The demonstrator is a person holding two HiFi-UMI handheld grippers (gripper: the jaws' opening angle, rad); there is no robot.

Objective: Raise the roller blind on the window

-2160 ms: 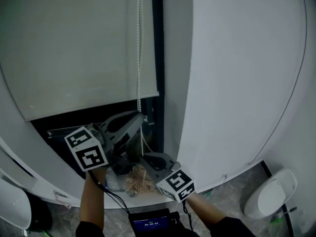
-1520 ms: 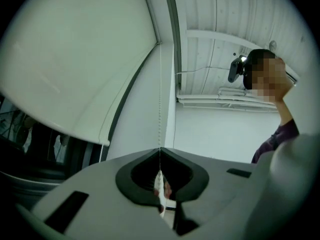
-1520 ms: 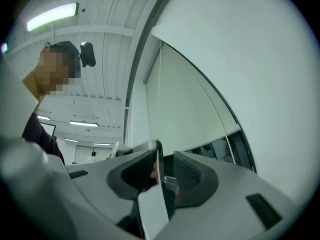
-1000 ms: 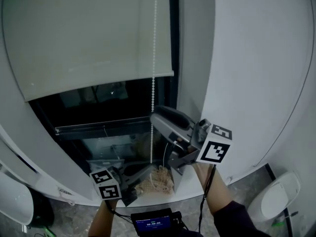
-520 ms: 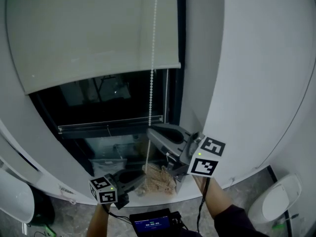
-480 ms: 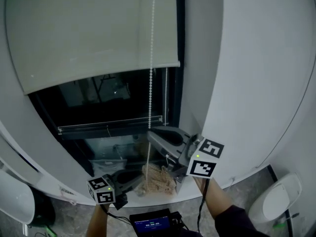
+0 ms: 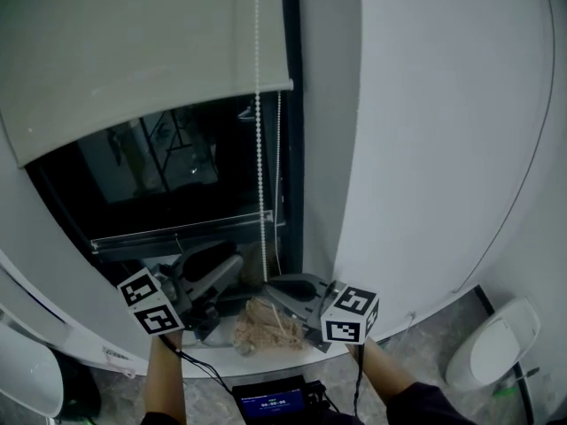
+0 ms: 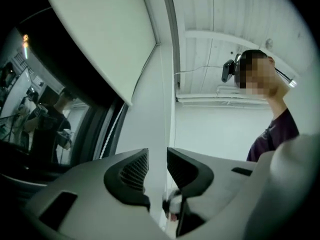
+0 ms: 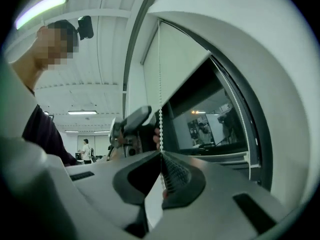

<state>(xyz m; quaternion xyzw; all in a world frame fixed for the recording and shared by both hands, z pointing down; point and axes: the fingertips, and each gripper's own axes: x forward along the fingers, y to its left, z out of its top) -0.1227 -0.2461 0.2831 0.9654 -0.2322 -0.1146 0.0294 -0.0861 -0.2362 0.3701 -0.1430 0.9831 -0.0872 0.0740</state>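
Note:
The pale roller blind hangs over the upper part of the dark window. Its white bead chain drops along the blind's right edge. My right gripper sits low by the sill, shut on the bead chain, which runs straight down into its closed jaws. My left gripper is just left of the chain at about the same height. Its jaws are opening, with a narrow gap and nothing between them. The right gripper view also shows the blind and the left gripper.
A tan tangled bundle lies on the white sill between the grippers. A white curved wall panel stands to the right of the window. A white fixture sits on the floor at lower right. A small screen is at my waist.
The right gripper has come down with the chain in its jaws and the blind's bottom edge sits higher. The left gripper has risen from below the sill and its jaws have parted.

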